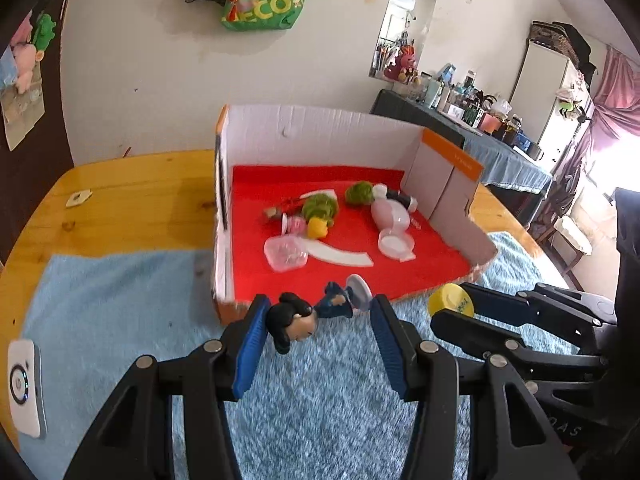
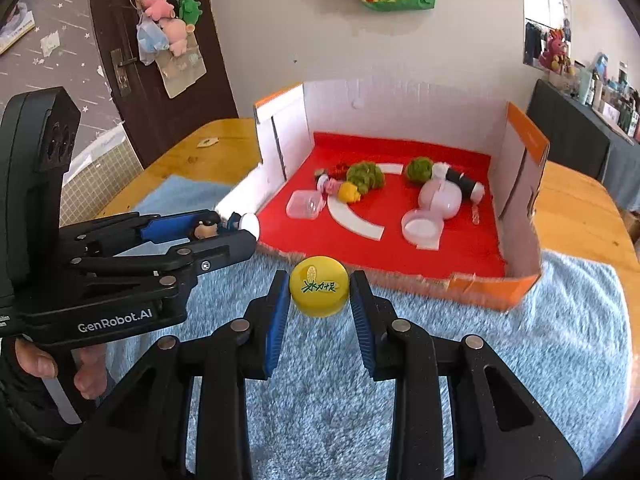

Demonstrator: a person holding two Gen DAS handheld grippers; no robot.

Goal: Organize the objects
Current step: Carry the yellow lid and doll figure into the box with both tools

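Observation:
My left gripper [image 1: 320, 305] is shut on a small figurine [image 1: 298, 320] with black hair, a blue body and a round white base. It lies sideways between the blue pads, just before the front edge of the cardboard box [image 1: 320, 128]. My right gripper [image 2: 320, 280] is shut on a yellow bottle cap [image 2: 319, 292] with green print, held above the blue towel [image 2: 520, 360] near the box's front rim. The two grippers sit side by side. The left gripper [image 2: 234, 226] with the figurine [image 2: 206, 230] shows at the left of the right wrist view. The cap [image 1: 446, 298] shows at the right of the left wrist view.
The red-lined box [image 2: 400, 252] holds two green fuzzy balls [image 2: 364, 176], a pink round container [image 2: 440, 200], a clear small box [image 2: 304, 205], white arc pieces [image 2: 356, 220] and a yellow piece. A white device [image 1: 24, 388] lies on the towel's left edge. The wooden table [image 1: 132, 204] extends around the towel.

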